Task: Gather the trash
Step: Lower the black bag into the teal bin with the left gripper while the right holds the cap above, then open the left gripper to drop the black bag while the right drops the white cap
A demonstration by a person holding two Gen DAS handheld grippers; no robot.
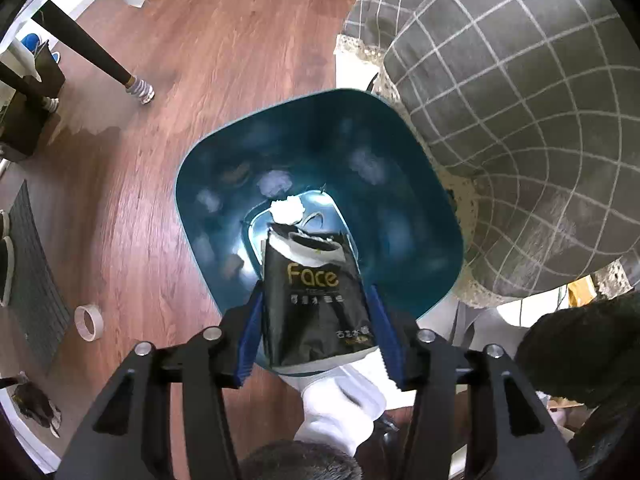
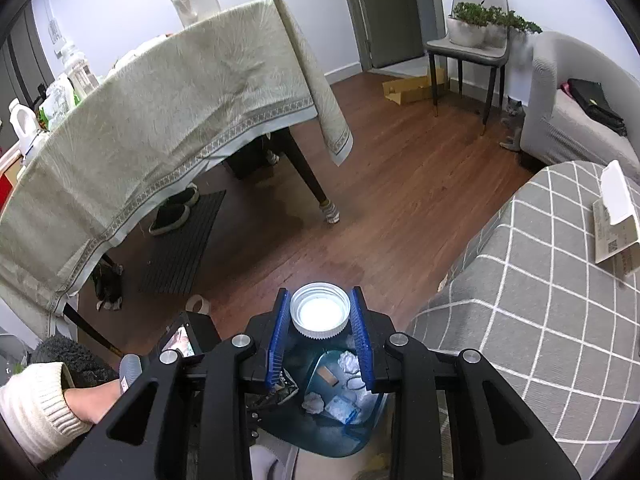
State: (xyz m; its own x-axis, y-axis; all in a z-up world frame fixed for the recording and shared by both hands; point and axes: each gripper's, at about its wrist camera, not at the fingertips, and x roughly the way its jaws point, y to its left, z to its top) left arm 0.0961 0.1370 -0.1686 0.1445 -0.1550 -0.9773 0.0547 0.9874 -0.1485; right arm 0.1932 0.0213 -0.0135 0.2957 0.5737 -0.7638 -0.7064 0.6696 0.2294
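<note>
A blue bin (image 1: pixel 320 184) stands on a wood floor (image 1: pixel 168 152) just beside a sofa covered in grey checked cloth (image 1: pixel 520 120), as two hand-held grippers hang over its mouth. The left gripper (image 1: pixel 316 308), pointing steeply down, has a black packet (image 1: pixel 316 300) marked "Face" between its blue pads (image 1: pixel 252 332); the left pad lies against the packet's edge, a sliver of gap shows at the right pad, and whether the packet is truly pinched cannot be told. The packet's torn top, with white tissue (image 1: pixel 288 210) at its end, reaches down into the bin. The right gripper (image 2: pixel 320 320), jaws narrowly apart, clamps a white screw cap (image 2: pixel 319 314) by its ribbed rim, open side to the camera, above the bin (image 2: pixel 340 436). Crumpled paper (image 2: pixel 350 362) and other scraps already lie on the bin's bottom. A hand in a cream cuff (image 2: pixel 36 400) shows at the lower left of the right view. A tape roll (image 1: pixel 89 322) lies on the floor near a dark mat (image 1: pixel 36 280), and a cloth-draped table (image 2: pixel 160 112) stands beyond.
</note>
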